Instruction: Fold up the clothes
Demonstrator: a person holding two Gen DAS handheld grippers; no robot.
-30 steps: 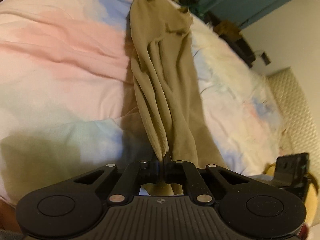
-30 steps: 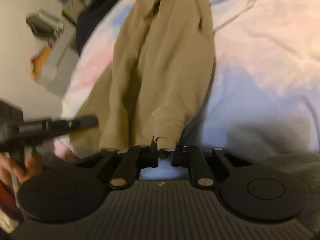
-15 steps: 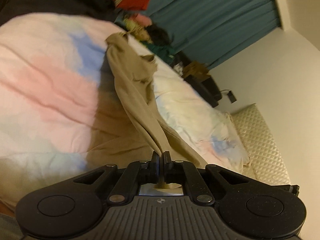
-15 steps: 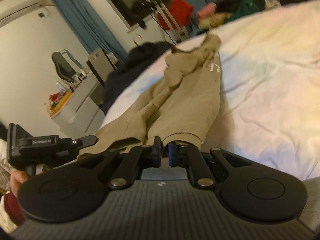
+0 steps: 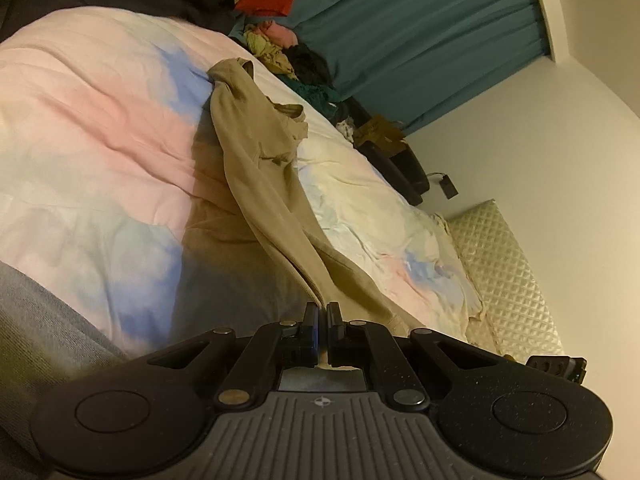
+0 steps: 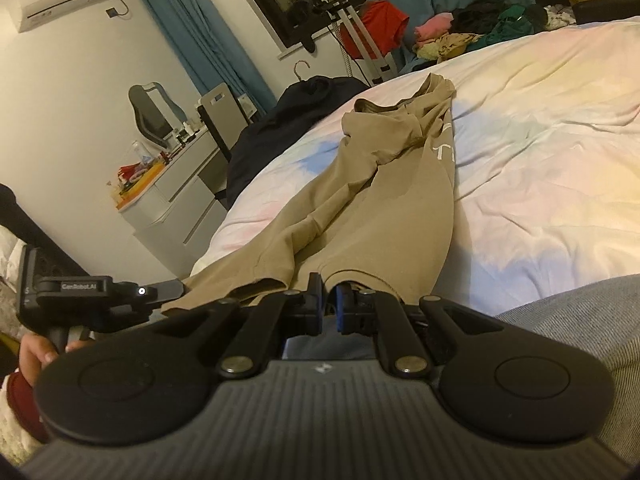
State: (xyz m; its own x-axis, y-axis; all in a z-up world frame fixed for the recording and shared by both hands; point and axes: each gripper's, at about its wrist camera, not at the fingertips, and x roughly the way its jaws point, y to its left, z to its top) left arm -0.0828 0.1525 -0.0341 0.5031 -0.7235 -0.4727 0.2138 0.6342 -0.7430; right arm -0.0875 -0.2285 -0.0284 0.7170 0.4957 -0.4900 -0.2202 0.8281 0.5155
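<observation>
A: Entry, current state. Tan trousers [image 6: 372, 196] lie stretched lengthwise on the bed [image 6: 540, 184], waistband at the far end, both leg hems at the near edge. Long axis runs straight away from both grippers.

B: Grips?

A: Left gripper [image 5: 321, 316] is clenched on a thin edge of one leg; the cloth rises taut from the duvet into the pinch. Right gripper [image 6: 328, 300] has its jaws nearly together at the other leg's cuff. The cuff sits right at the tips, but the hem hides the contact, so it probably holds fabric; I cannot confirm it.

B: Which hand is nearer the work?

A: Both are level at the hem end, side by side; the left tool shows at the left edge of the right wrist view. Judgement: the next move is to carry the hems forward along that long axis toward the waistband, halving the length. The legs look bunched and overlapped mid-thigh, so the fold may come out skewed unless tension is evened first.

B: Obstructions?

A: A dark garment [image 6: 288, 120] lies on the bed's left side beside the waistband, and a heap of clothes [image 6: 472, 36] beyond the far edge. Neither lies on the fold path. The drawer unit [image 6: 172, 200] stands well apart.
</observation>
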